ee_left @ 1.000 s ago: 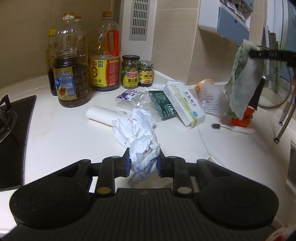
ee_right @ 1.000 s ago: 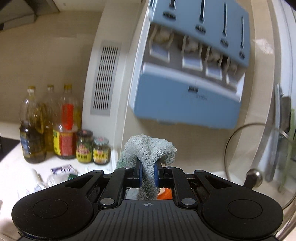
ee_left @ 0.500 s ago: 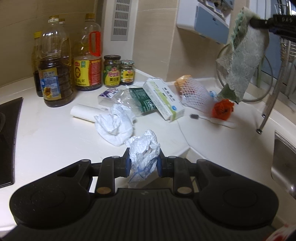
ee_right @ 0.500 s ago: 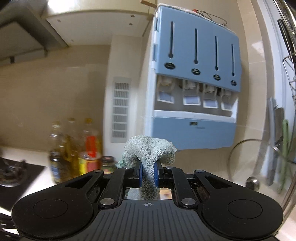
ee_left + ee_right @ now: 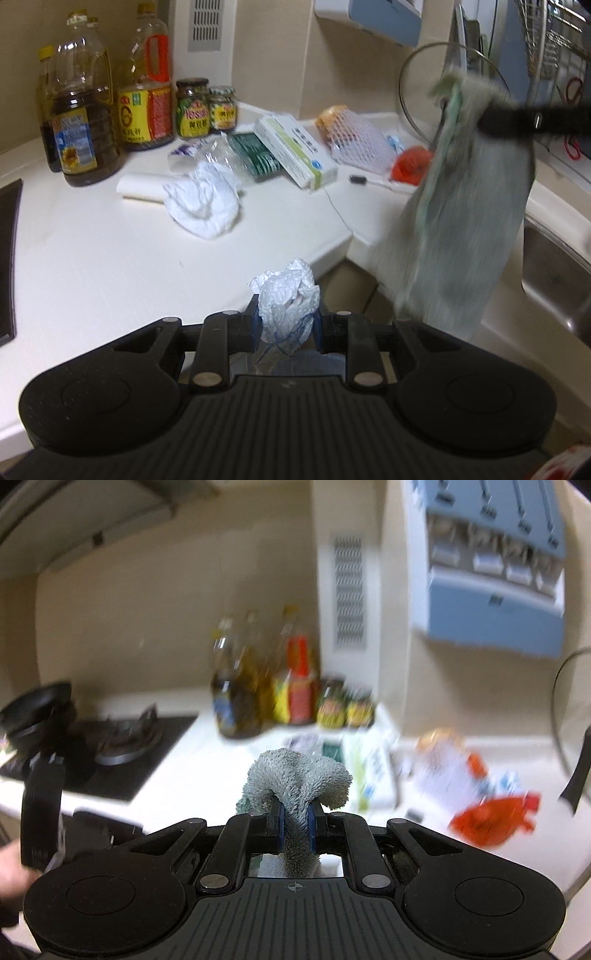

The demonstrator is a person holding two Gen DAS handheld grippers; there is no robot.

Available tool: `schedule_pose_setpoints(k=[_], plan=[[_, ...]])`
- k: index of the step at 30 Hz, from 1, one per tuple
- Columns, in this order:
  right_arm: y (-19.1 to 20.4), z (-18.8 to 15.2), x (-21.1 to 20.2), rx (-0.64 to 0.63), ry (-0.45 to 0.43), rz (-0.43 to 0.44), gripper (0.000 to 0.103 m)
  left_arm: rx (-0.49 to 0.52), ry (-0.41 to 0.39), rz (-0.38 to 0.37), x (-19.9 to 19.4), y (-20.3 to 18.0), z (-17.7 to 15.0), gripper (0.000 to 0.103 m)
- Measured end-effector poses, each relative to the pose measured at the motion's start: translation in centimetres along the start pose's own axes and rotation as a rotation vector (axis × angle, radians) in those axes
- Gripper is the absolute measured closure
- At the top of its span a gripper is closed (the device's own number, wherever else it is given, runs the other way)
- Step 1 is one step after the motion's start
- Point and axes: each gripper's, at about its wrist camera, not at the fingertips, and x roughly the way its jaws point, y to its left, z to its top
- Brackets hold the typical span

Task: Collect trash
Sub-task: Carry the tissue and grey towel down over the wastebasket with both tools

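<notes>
Left tongs: my left gripper [image 5: 286,326] is clamped on a crumpled white paper wad with thin blue lines [image 5: 286,304]; the blue pads pinch it from both sides and it bulges up above them.
Under the left tongs: the wad hangs just past the front edge of the white countertop [image 5: 92,251], over the gap where the counter turns its corner.
Right tongs: my right gripper [image 5: 294,825] is squeezed tight on a grey-green terry dishcloth [image 5: 299,786]; a fold loops up over the pads and the rest hangs below.
Cloth from the left view: it dangles, blurred, to the right of my left tongs, in front of the steel sink [image 5: 554,273].
Just ahead of the left tongs: a second, bigger crumpled white paper towel [image 5: 203,201] lies on the counter, touching a white paper roll [image 5: 138,184] behind it.
Further ahead: a long white and green cardboard box [image 5: 295,151] leans on a dark green packet [image 5: 255,157]; beside them to the right, a white foam fruit net [image 5: 354,136], a crumpled orange-red wrapper [image 5: 410,164] and a small black-headed brush [image 5: 369,181].
Back left: three big oil bottles [image 5: 147,81] and two small jars with yellow labels [image 5: 205,109] stand against the wall.
Far left of the right tongs: a black gas hob [image 5: 129,746] with a dark pan [image 5: 40,709] at its edge.
Wall above: a blue and white four-slot dispenser [image 5: 495,572].
Far right: a glass pot lid [image 5: 443,88] leans upright.
</notes>
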Motion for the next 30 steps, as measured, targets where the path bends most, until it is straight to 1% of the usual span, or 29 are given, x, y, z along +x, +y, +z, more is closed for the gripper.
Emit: schedule_pose_setpoints(k=[7,10,15,17,23,26,30], plan=[[2.4,-5.0,3.4,-0.042,0.154,0.005,0.091,-0.003,0.077,-0.024,1.0,-0.1,-1.9,0.08],[2.8,-7.1,5.0,-0.05,0.21,0.009,0.091,-0.01,0.111,-0.029,1.8,0.0,-2.7,0.08],[3.0,-10.1,7.8,-0.092,0.291,-0.003,0.091,-0.024,0.172,-0.016,3.4,0.4,-4.2,0.08],[2.9,-11.2,8.9,-0.087,0.327,0.004,0.091,-0.032,0.194,-0.012,3.9,0.5,-4.6,0.08],[2.3,-14.0,11.6,-0.064,0.406,0.016,0.091,-0.066,0.249,0.0,5.8,0.4,-5.9,0.08],[2.2,-15.3,12.9,-0.072,0.436,0.012,0.091,-0.085,0.268,0.008,6.7,0.4,-6.4,0.08],[1.9,-16.5,14.1,-0.08,0.455,0.009,0.091,-0.112,0.293,0.018,7.8,0.7,-7.1,0.08]])
